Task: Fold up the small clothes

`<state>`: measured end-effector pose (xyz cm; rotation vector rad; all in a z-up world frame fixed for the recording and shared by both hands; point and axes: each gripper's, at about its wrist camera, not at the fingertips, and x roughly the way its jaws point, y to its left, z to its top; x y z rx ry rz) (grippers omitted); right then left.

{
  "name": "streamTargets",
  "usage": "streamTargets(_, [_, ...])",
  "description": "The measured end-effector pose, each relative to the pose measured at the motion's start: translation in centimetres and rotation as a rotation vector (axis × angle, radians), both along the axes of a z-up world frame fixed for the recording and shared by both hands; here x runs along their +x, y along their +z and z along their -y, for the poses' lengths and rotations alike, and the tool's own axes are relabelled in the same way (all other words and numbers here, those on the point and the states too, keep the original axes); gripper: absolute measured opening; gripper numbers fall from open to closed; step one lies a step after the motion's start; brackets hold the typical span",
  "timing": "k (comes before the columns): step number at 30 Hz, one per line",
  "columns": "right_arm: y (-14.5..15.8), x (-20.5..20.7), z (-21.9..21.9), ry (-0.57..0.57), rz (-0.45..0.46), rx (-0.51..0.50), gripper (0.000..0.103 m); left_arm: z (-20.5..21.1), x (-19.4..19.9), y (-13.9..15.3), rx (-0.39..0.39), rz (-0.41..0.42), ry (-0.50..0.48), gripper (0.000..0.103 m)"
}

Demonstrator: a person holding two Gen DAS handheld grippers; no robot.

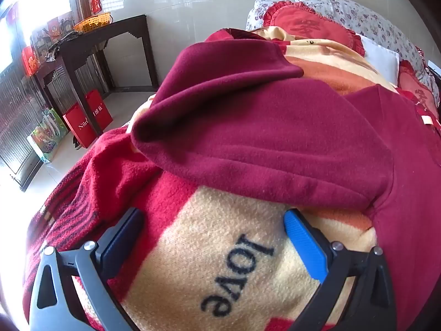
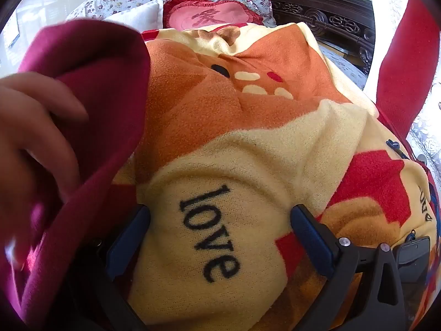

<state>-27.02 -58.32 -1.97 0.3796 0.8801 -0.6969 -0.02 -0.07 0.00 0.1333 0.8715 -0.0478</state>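
Observation:
A dark maroon fleece garment (image 1: 261, 127) lies crumpled on a bed blanket (image 1: 209, 248) printed in cream, red and orange with the word "love". My left gripper (image 1: 215, 220) stands open just short of the garment's near hem, with only blanket between its fingers. In the right wrist view the same maroon garment (image 2: 110, 82) hangs at the left, and a person's bare hand (image 2: 33, 127) grips its cloth. My right gripper (image 2: 220, 215) is open over the blanket (image 2: 248, 149) and holds nothing; the garment lies to its left.
Red embroidered cushions (image 1: 308, 22) and floral pillows (image 1: 358, 13) sit at the head of the bed. A dark wooden side table (image 1: 104, 41) with a yellow basket stands left of the bed, red gift bags (image 1: 88, 121) on the floor. A carved dark headboard (image 2: 325, 19) rises behind.

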Motion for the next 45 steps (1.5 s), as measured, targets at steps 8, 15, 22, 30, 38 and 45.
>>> streamTargets(8, [0.0, 0.0, -0.2, 0.000, -0.001, -0.002, 0.087, 0.4, -0.2, 0.0, 0.003, 0.000, 0.001, 0.103])
streamTargets(15, [0.0, 0.0, -0.3, 0.000, -0.001, -0.001, 0.087, 0.0, 0.0, 0.0, -0.007, -0.002, 0.001, 0.103])
streamTargets(22, [0.2, -0.1, -0.3, 0.000, 0.001, 0.001, 0.087, 0.3, 0.0, 0.8, -0.002, -0.035, -0.008, 0.103])
streamTargets(30, [0.1, 0.0, -0.4, 0.000, 0.000, 0.000, 0.087, 0.7, -3.9, 3.4, -0.013, -0.041, -0.053, 0.103])
streamTargets(38, [0.1, 0.0, -0.3, 0.004, -0.011, -0.001, 0.087, 2.5, -7.4, 6.1, 0.002, -0.003, -0.118, 0.103])
streamTargets(45, [3.1, -2.7, -4.1, 0.096, -0.025, 0.039, 0.071, 3.5, -9.1, 7.7, -0.040, 0.006, -0.145, 0.103])
